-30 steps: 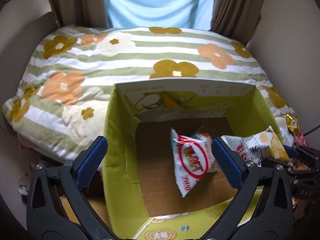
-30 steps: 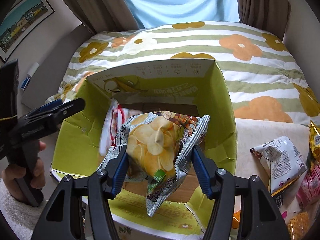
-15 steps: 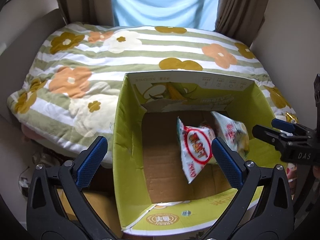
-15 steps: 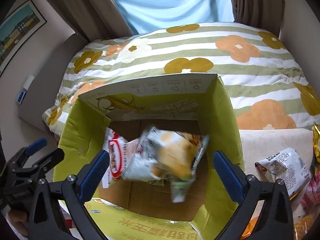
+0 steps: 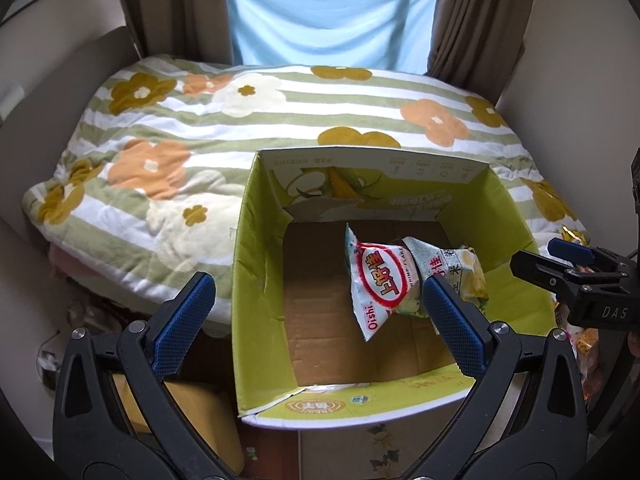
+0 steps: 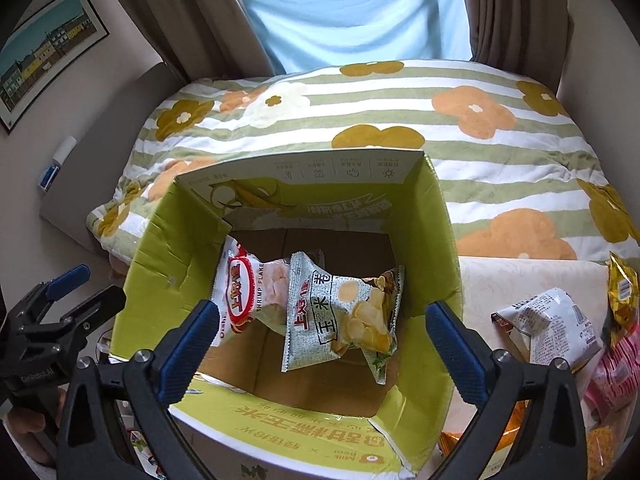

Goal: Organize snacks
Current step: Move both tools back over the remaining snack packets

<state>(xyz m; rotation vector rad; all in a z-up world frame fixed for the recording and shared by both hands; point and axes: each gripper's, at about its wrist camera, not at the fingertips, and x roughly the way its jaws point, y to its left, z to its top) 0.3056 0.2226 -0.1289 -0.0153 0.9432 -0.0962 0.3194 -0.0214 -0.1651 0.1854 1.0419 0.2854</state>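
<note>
Both grippers hang spread wide and empty above the green cardboard box (image 6: 440, 240). The left gripper (image 5: 316, 312) holds nothing between its blue pads; the right gripper (image 6: 320, 336) likewise has released. Inside the box, the red-and-white shrimp flakes bag (image 6: 244, 300) leans at nine o'clock of the corn chips bag (image 6: 340, 320), touching it. More snack packets (image 6: 552, 324) lie outside at the box's three o'clock, near the floral quilt (image 6: 400, 112).

Both grippers, left gripper (image 5: 318, 312) and right gripper (image 6: 322, 342): black plastic clamp-style arms, ribbed blue pads (image 5: 182, 320), silver screws. White "DAS" lettering on right one's side. Bare skin of hand (image 6: 24, 420).
</note>
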